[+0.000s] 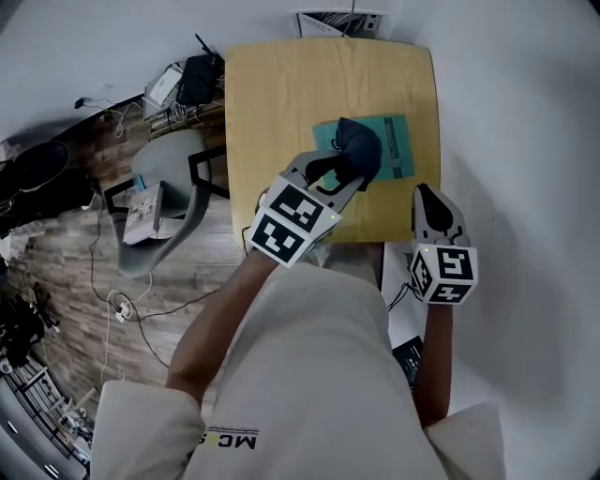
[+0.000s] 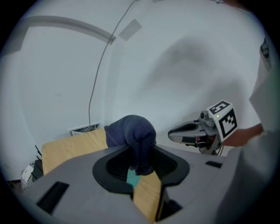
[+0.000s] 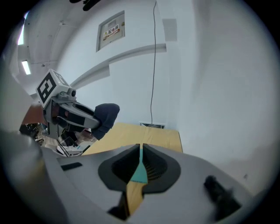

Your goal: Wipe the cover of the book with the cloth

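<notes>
A teal book (image 1: 392, 147) lies on the right part of the wooden table (image 1: 281, 103). My left gripper (image 1: 349, 167) is shut on a dark blue cloth (image 1: 361, 142), which bulges out over the book's left side. In the left gripper view the cloth (image 2: 133, 135) hangs bunched between the jaws, with a sliver of the book (image 2: 130, 177) below it. My right gripper (image 1: 428, 195) hovers at the table's front right corner, shut and holding nothing. In the right gripper view the book (image 3: 140, 173) shows through the narrow slit between the jaws, and the cloth (image 3: 105, 116) is at the left.
A grey chair (image 1: 173, 187) stands left of the table, with cables and a black device (image 1: 197, 80) on the wood floor. A white wall runs behind and to the right. A wall socket (image 1: 337, 21) sits behind the table, and papers (image 1: 401, 281) lie by its front right corner.
</notes>
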Demonstrator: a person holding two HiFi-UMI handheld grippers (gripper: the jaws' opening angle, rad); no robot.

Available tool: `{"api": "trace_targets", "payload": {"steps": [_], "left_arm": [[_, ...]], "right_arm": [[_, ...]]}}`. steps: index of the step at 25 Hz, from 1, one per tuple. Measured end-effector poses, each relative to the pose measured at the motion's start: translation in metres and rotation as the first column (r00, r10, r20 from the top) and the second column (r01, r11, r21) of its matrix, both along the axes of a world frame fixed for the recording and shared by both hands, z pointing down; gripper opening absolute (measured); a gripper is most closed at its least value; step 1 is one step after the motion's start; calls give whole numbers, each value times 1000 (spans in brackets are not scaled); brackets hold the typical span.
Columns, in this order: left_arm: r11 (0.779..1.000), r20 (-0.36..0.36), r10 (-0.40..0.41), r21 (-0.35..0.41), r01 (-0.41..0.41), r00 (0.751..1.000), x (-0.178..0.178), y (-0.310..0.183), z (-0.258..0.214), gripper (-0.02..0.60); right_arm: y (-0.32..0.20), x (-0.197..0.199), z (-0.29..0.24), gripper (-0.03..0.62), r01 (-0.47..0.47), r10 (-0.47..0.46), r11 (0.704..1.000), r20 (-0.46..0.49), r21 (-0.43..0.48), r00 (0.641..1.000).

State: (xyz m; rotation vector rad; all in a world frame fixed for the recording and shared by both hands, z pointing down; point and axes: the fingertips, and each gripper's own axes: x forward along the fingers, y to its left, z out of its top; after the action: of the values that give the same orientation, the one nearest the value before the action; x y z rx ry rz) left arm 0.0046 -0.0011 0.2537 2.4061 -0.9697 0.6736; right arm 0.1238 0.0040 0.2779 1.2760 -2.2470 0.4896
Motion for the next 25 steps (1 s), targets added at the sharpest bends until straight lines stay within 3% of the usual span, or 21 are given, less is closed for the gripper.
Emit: {"api": "trace_targets", "payload": {"steps": [3, 7, 13, 25], "left_arm": [[995, -27, -86, 54, 87, 996, -23, 4, -26, 138], [979, -65, -185, 71, 189, 981, -50, 27, -44, 138], [933, -101, -333, 111, 343, 938, -84, 51, -56, 137], [918, -84, -367, 128, 376, 926, -96, 61, -59, 138]], "right_arm": [[-1, -2, -25, 38, 16, -17, 999, 8, 51, 1000], [3, -7, -57, 38, 45, -48, 992, 24, 114, 999], [5, -18, -94, 38, 60, -71, 981, 56, 183, 996], [2, -31, -90, 38, 88, -100, 981, 67, 173, 993]]}}
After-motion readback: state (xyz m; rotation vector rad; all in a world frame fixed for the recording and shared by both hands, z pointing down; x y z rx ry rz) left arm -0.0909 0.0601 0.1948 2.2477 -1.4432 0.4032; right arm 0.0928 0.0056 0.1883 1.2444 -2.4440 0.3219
